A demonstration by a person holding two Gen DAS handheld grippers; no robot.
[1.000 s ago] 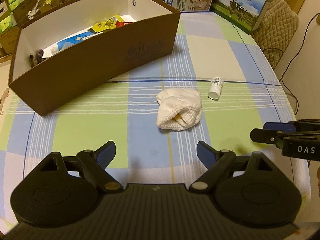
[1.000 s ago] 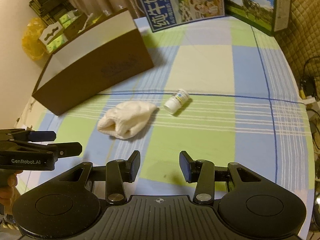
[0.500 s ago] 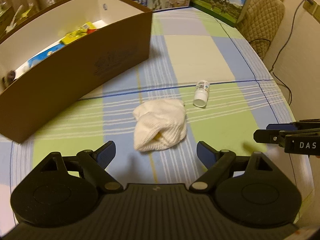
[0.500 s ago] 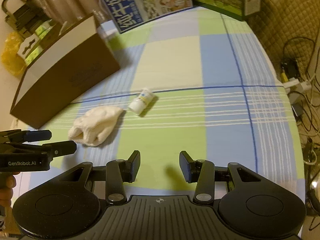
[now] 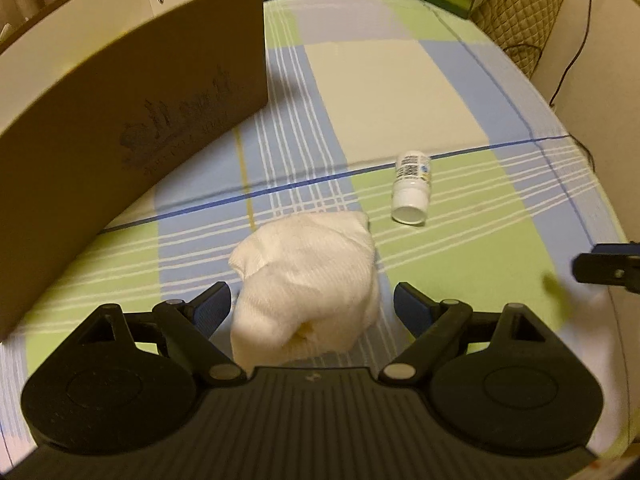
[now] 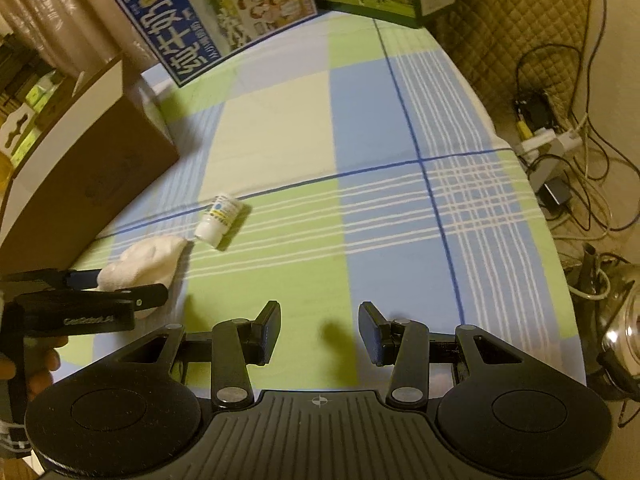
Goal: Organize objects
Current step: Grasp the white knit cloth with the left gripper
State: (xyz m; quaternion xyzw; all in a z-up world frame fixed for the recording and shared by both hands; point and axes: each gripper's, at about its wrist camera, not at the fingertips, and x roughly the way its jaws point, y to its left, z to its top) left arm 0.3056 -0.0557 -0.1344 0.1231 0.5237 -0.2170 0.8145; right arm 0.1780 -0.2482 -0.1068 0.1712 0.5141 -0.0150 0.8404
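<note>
right gripper (image 6: 319, 330): jaws apart, nothing between, over checked cloth (image 6: 384, 216)
left gripper (image 6: 120, 286): straddling white sock bundle (image 6: 148, 262)
bottle (image 6: 219, 221): on its side, just beside bundle
brown box (image 6: 80, 168): far left

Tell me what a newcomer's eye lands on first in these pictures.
The white rolled cloth lies on the checked tablecloth, framed between the open fingers of the left gripper. Beyond it, a small white bottle lies on its side. The big brown box fills the left, and the right gripper hangs open over bare cloth.
</note>
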